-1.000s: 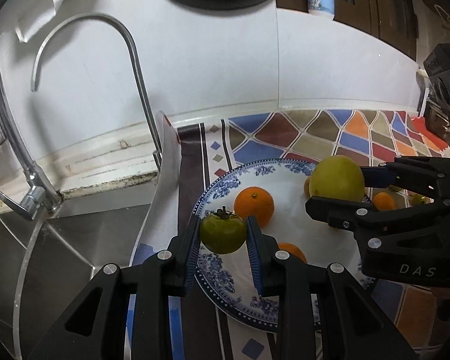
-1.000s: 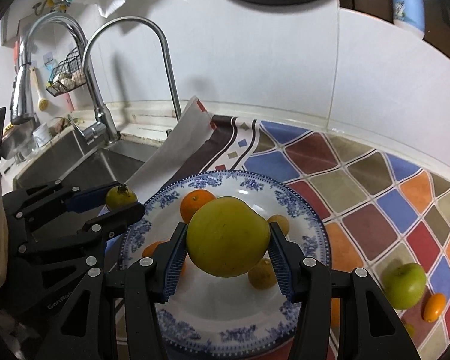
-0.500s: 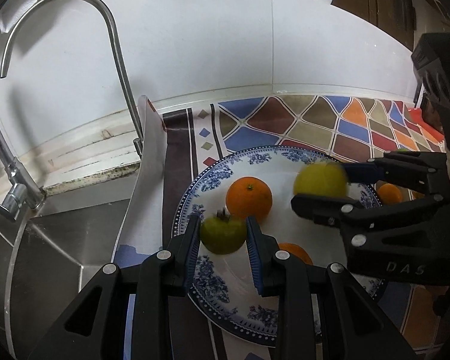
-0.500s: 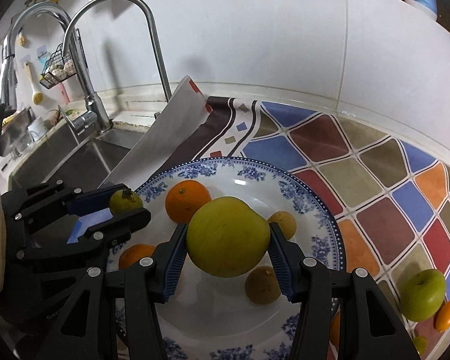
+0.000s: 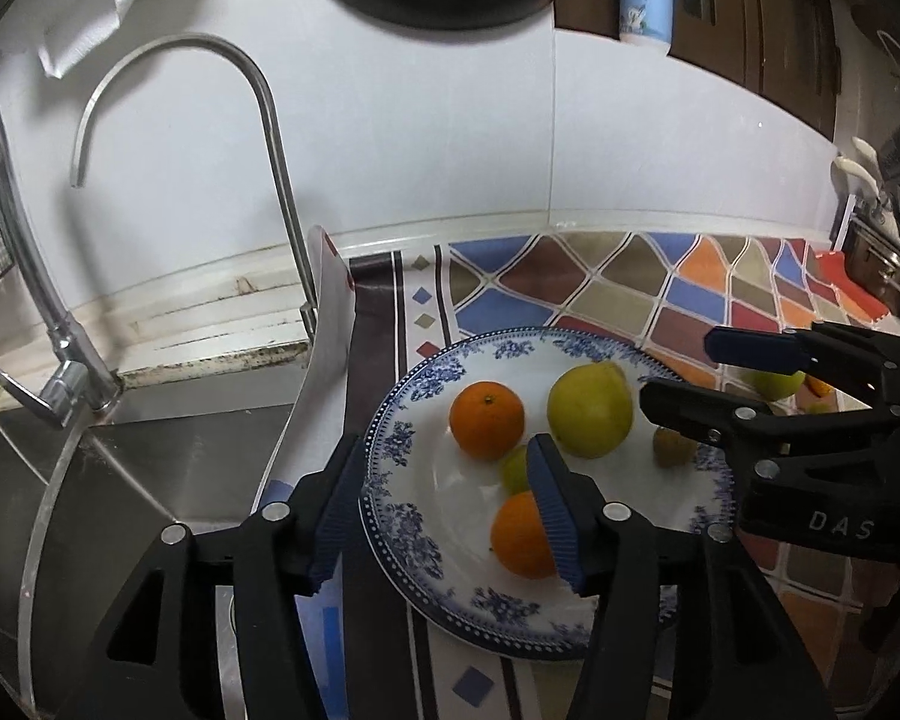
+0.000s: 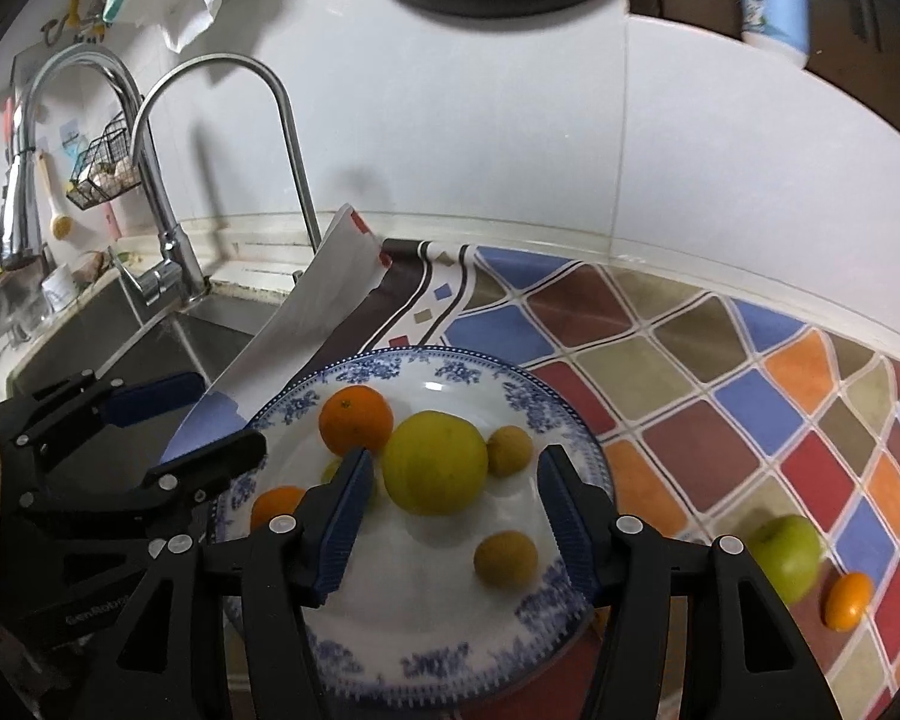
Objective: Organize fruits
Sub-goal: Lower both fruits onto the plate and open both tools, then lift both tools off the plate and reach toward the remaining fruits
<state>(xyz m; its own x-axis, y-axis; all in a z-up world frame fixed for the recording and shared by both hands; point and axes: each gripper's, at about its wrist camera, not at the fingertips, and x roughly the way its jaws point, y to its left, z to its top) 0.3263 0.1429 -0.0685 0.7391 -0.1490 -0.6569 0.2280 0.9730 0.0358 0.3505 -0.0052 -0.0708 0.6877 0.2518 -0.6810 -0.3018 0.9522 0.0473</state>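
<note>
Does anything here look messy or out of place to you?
Yes. The patterned table mat has its left end curled up against the faucet instead of lying flat. A green apple and a small orange fruit lie on the mat, outside the plate.

Patterned counter mat, plate, green apple

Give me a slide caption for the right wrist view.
Open right gripper above the blue-patterned plate holding a large yellow fruit.
</note>
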